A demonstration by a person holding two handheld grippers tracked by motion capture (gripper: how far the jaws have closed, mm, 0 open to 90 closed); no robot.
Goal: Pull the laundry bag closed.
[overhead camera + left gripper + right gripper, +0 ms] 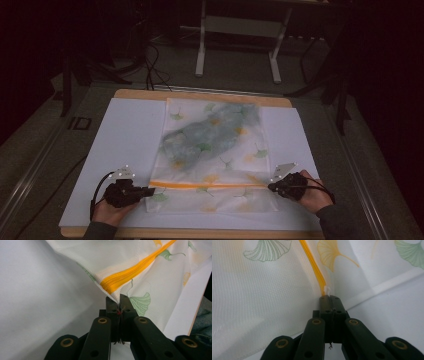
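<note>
Between both jaws, a leaf-printed mesh bag (pixel 212 150) lies on white sheeting over the wooden counter (pixel 200 95) in a dark room; left gripper (pixel 148 191) clamps its orange zipper (pixel 130 273) end, right gripper (pixel 270 187) the zipper pull (pixel 327 290)

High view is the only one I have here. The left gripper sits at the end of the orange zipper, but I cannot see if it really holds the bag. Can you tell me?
Observer: Yes. In the left gripper view the left gripper is shut on the corner of the mesh bag, right where the orange zipper ends.
Operator: And the right one?
Observer: In the right gripper view the right gripper is shut on a small white tab at the zipper's other end.
Operator: Is the bag flat at the left grip?
Observer: No, the pinched corner is lifted off the white sheet.
</note>
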